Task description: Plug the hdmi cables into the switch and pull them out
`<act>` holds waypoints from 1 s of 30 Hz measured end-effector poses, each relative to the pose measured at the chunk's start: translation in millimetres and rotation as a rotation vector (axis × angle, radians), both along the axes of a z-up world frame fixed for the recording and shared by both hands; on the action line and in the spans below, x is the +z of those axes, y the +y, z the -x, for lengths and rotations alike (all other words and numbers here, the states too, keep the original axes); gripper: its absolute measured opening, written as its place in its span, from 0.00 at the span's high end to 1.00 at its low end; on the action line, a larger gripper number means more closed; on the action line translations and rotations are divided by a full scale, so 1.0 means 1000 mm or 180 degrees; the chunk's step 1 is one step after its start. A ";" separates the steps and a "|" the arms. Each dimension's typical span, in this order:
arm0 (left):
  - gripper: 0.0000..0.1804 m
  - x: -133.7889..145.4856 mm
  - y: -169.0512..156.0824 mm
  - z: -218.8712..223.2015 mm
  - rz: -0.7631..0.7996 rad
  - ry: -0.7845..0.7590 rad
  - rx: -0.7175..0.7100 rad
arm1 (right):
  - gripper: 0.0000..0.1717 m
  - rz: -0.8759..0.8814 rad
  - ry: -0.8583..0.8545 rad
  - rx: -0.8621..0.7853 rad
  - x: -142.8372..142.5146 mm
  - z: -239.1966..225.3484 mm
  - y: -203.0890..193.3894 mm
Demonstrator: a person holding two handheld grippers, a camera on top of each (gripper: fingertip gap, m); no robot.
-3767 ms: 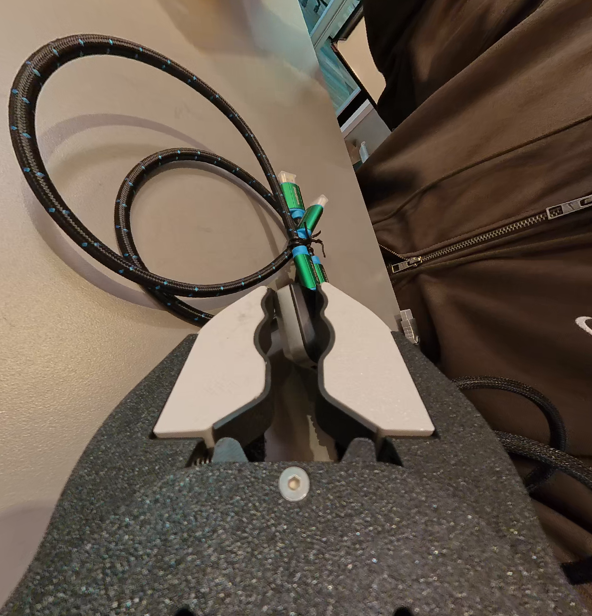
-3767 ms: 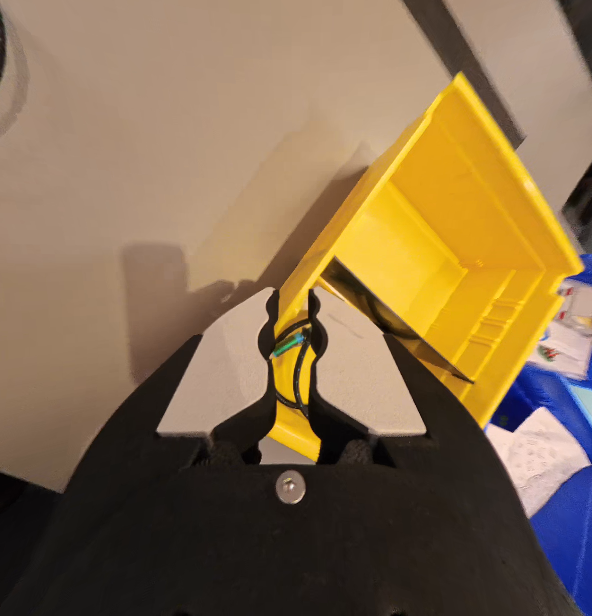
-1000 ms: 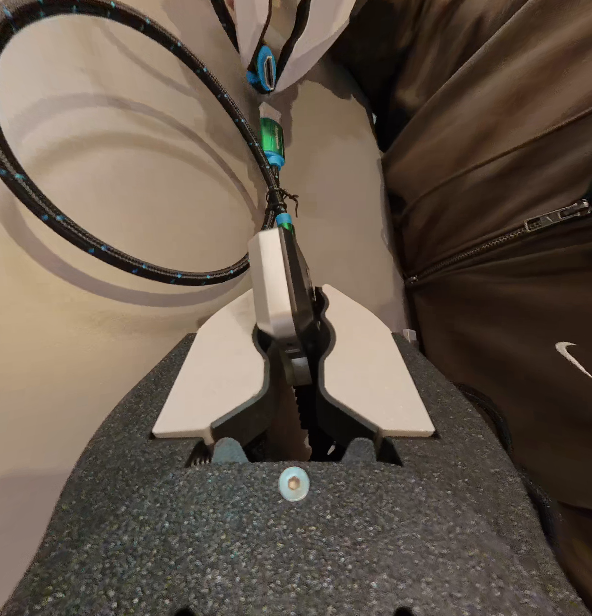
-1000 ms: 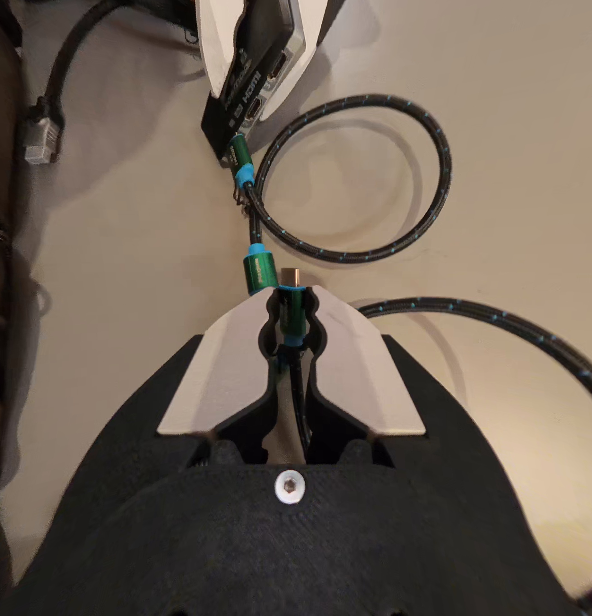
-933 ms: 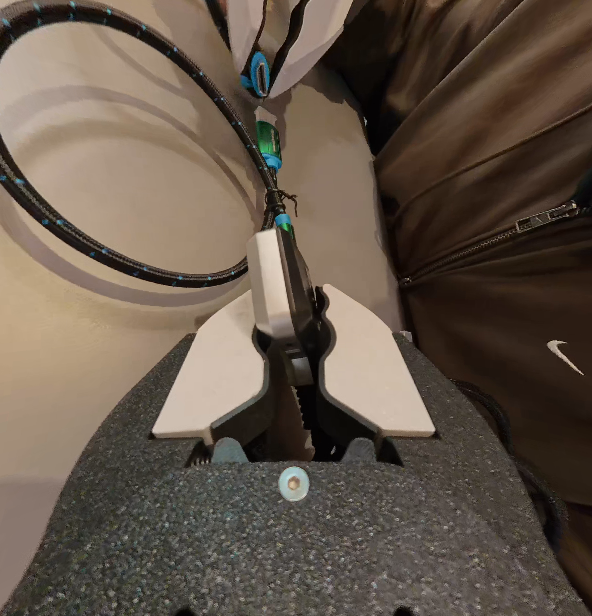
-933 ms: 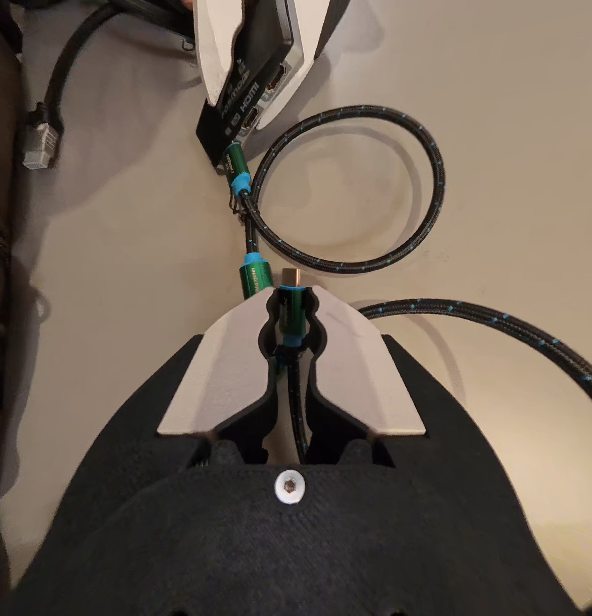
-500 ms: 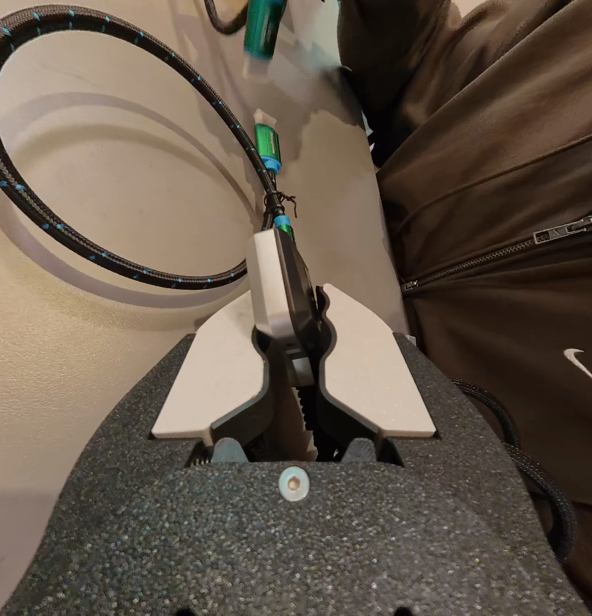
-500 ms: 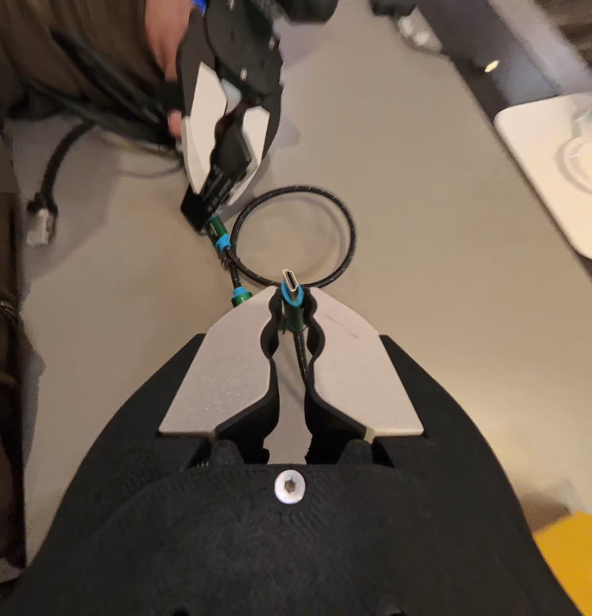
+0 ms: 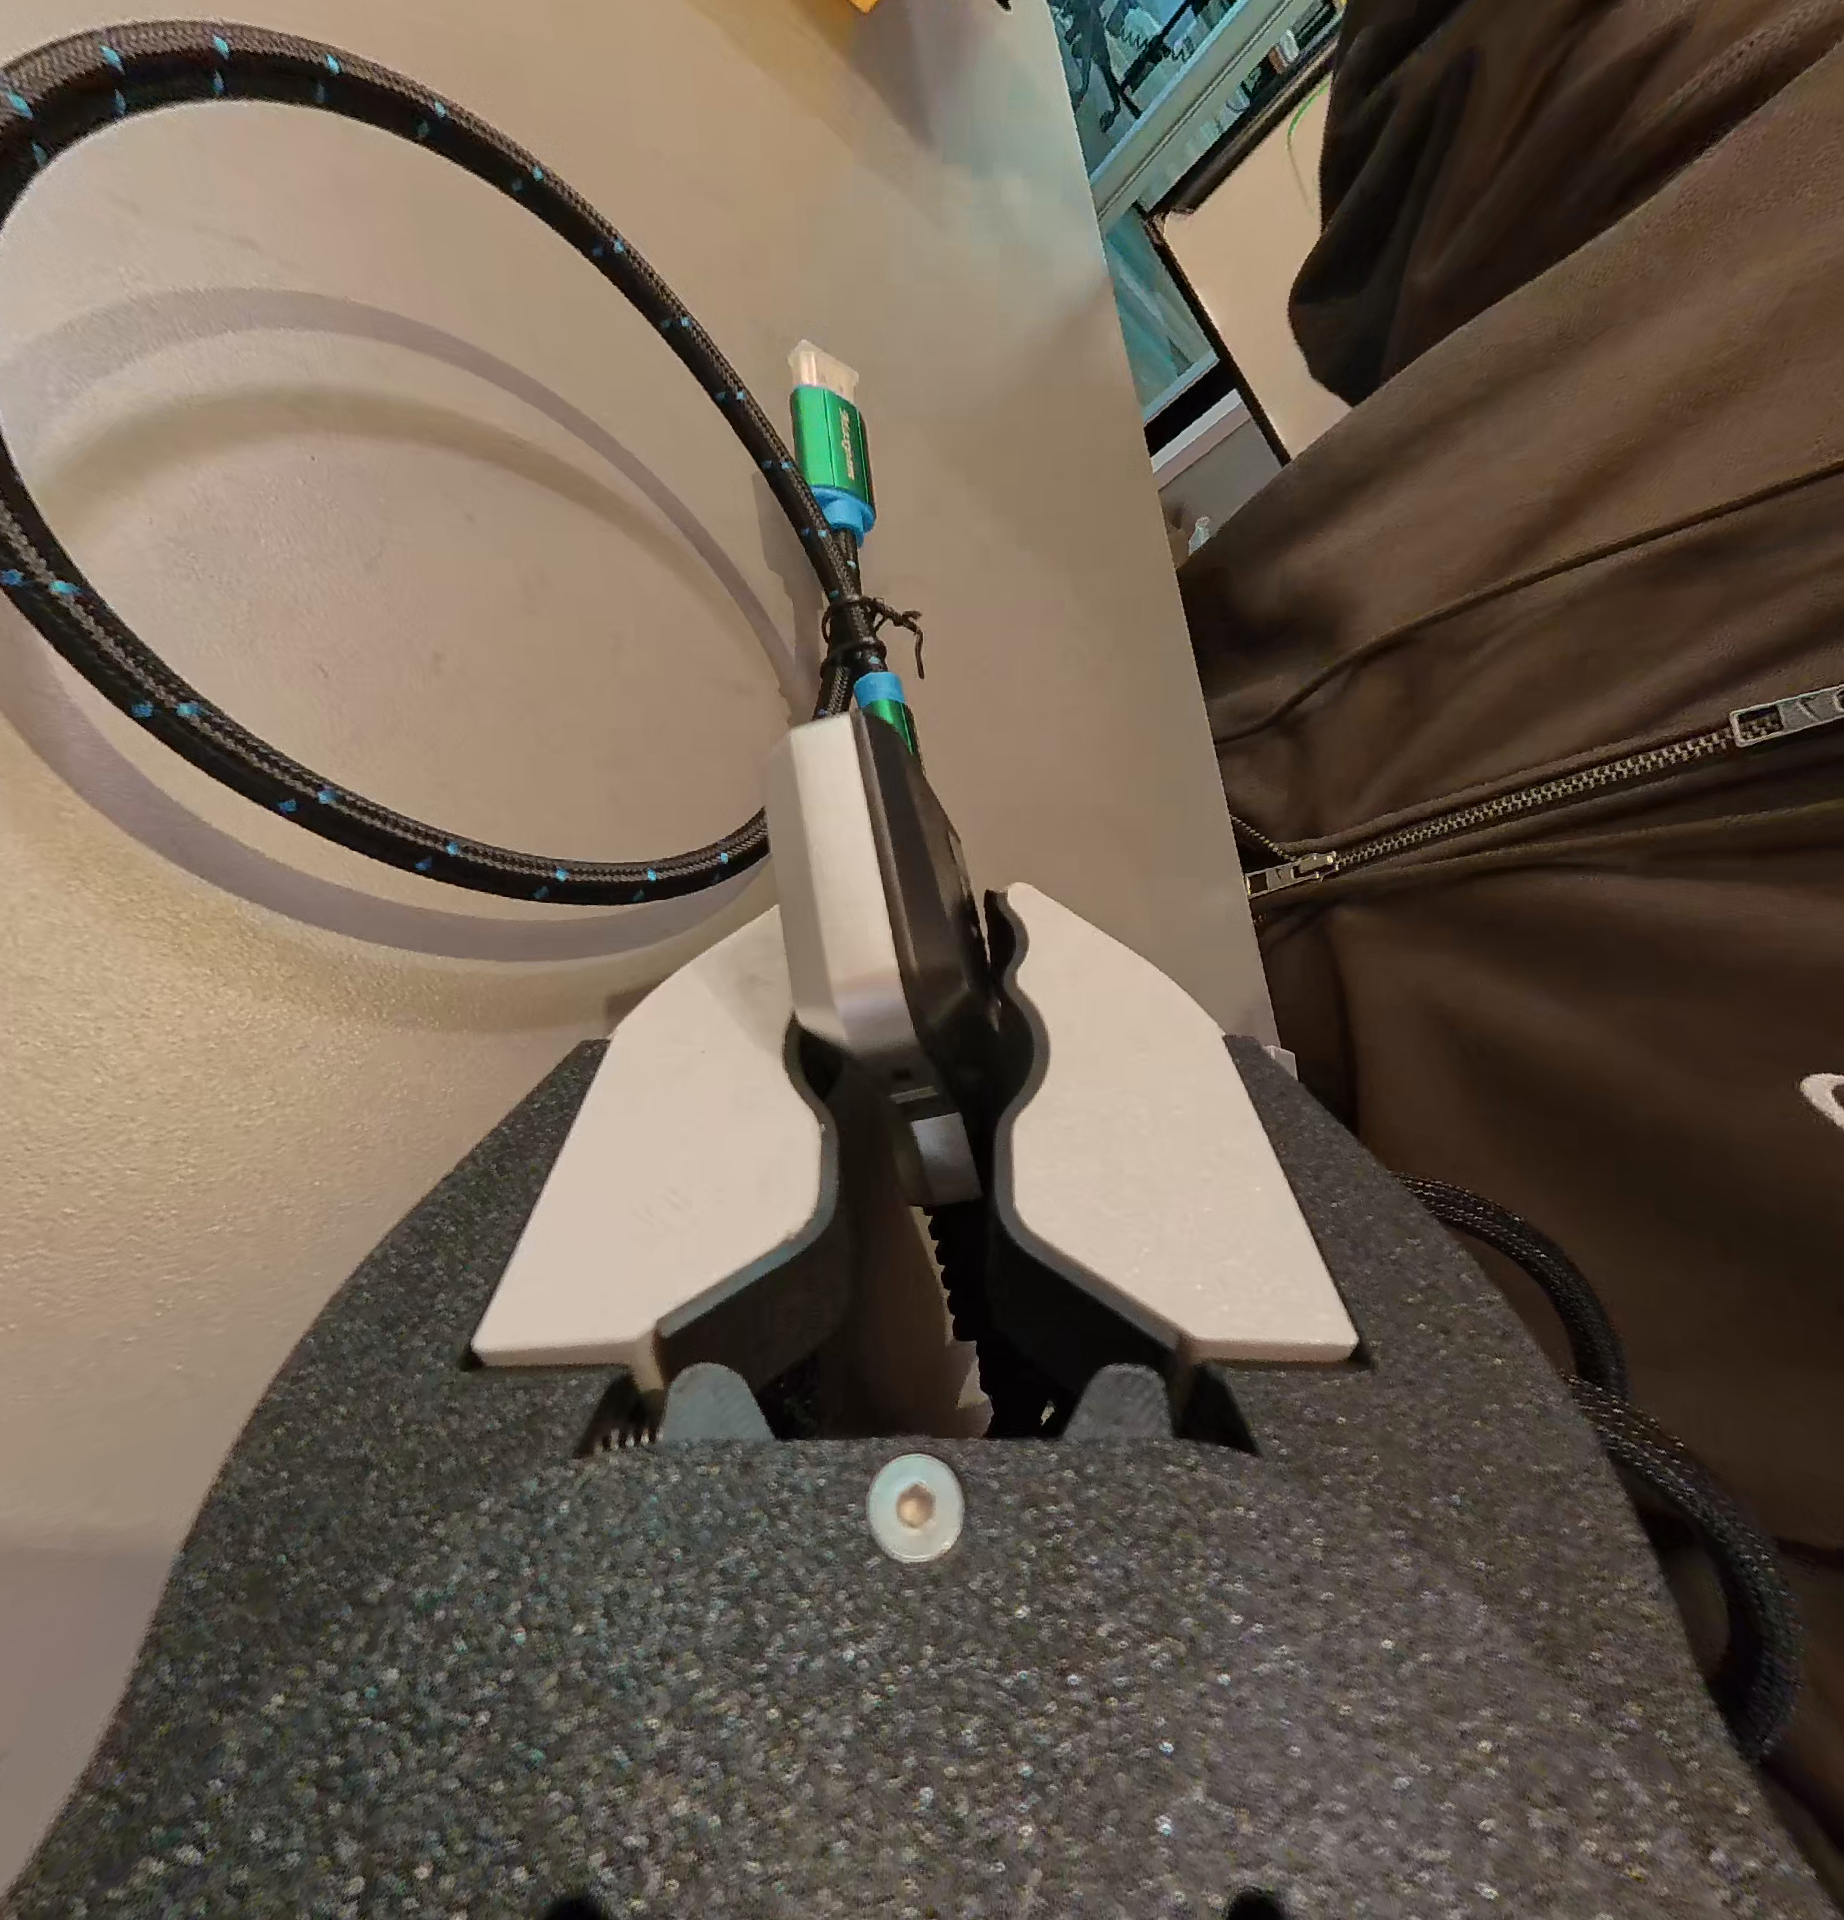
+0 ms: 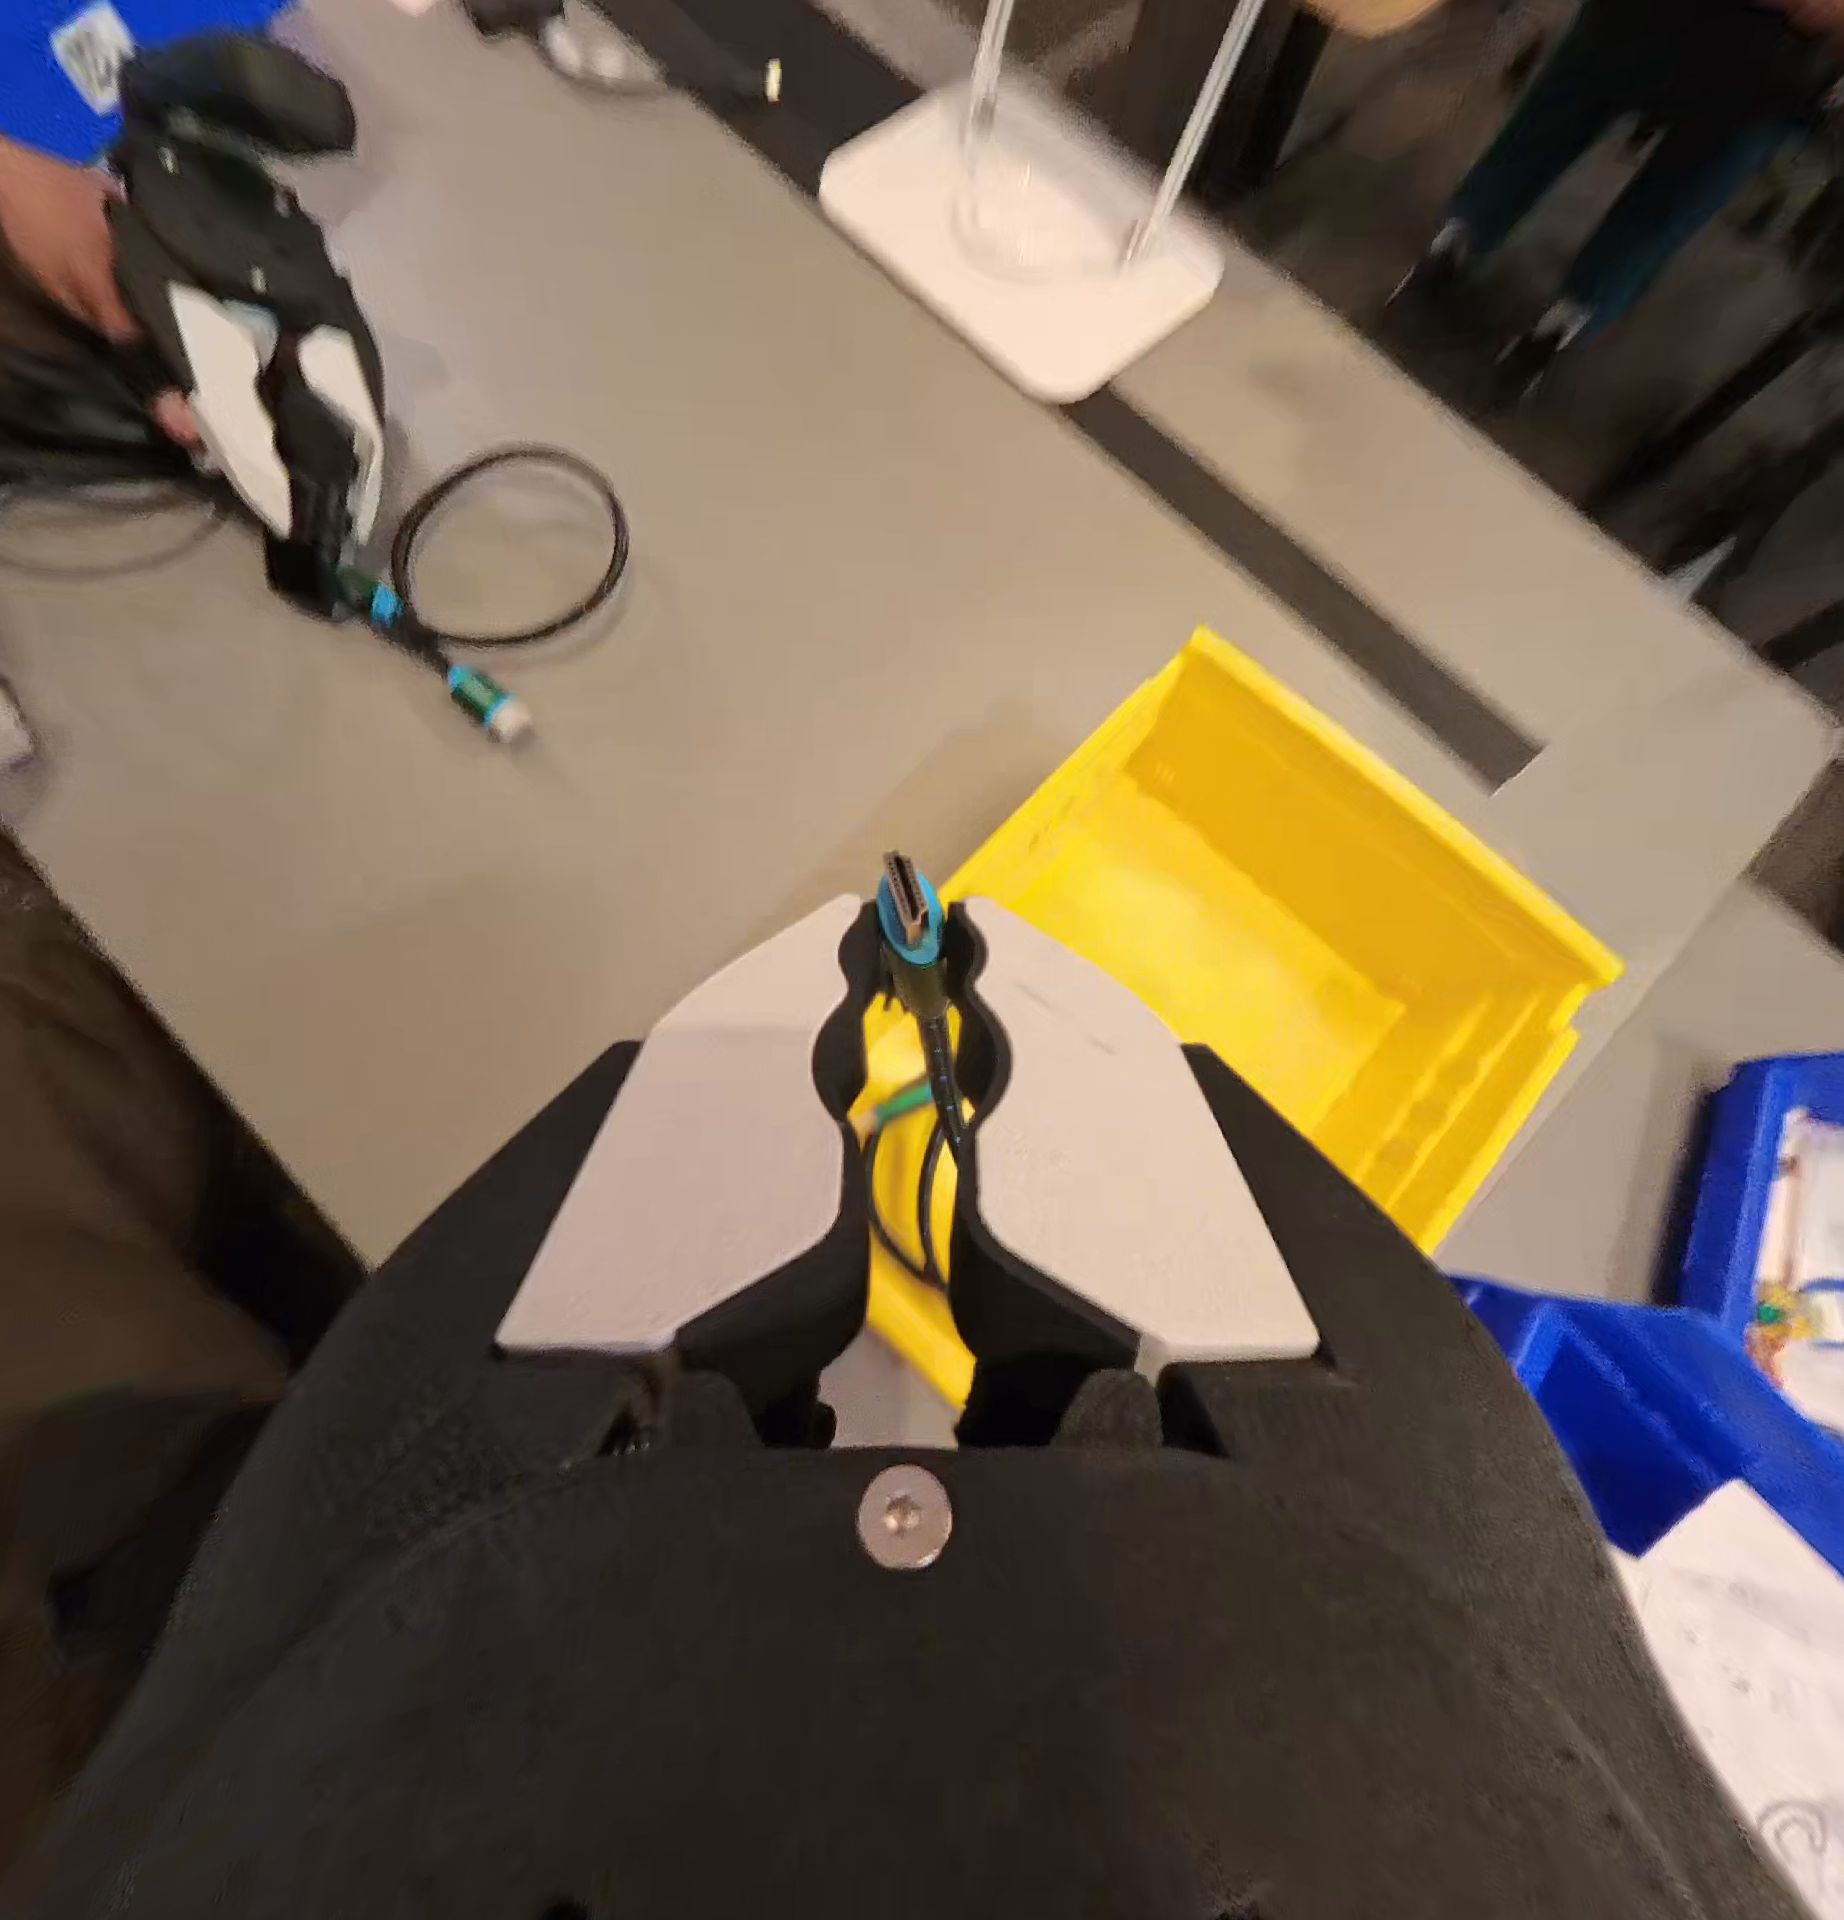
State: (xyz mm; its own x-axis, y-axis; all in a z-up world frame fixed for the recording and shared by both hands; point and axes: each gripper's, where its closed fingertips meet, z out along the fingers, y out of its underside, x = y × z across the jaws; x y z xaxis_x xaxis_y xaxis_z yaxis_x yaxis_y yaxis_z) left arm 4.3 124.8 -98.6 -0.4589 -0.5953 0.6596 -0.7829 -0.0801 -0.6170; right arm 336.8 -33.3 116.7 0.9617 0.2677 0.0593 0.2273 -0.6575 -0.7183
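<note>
My left gripper is shut on a silver and black adapter box and holds it upright just above the beige table. A green plug of a black braided cable sits in the box's far end. The cable loops on the table and its free green plug points away. My right gripper is shut on the green and blue plug of a thinner black cable, whose slack hangs below the fingers. It is over the near corner of a yellow bin. The left gripper also shows in the right wrist view.
A person's brown zipped jacket fills the right of the left wrist view, with a black cord beside it. Blue bins holding papers stand right of the yellow bin. A white base with clear posts stands at the table's far side. Across from one pair of fingers to the other is roughly 45 cm.
My right gripper, still shut on its plug, has lifted away from the adapter box and swung over to the yellow bin. My left gripper keeps its hold on the box, barely moved.
</note>
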 end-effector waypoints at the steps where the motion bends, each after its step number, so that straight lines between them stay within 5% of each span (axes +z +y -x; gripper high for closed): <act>1: 0.85 0.000 0.000 0.000 0.0000 0.0001 0.0000 | 0.93 0.0204 0.0084 0.0047 -0.011 -0.005 -0.007; 8: 0.85 0.000 0.000 0.000 0.0002 -0.0001 0.0006 | 0.93 0.1704 0.0458 0.0550 -0.116 -0.009 -0.019; 18: 0.85 0.000 0.000 0.000 0.0003 -0.0012 0.0002 | 0.92 0.2354 0.0626 0.0701 -0.204 -0.016 0.003; 22: 0.85 0.000 0.000 0.000 0.0011 -0.0018 -0.0004 | 0.86 0.2196 0.0353 0.0579 -0.196 -0.025 0.001; 30: 0.85 0.001 -0.001 0.000 0.0023 -0.0019 -0.0010 | 0.81 0.1399 -0.0849 0.0312 -0.112 -0.027 0.009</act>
State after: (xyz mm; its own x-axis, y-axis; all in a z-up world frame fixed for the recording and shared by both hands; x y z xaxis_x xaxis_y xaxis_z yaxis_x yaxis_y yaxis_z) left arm 4.3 124.3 -97.9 -0.4648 -0.5891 0.6610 -0.7794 -0.0820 -0.6212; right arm 363.7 -24.4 4.4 0.8976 0.4105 0.1606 0.4404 -0.8504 -0.2880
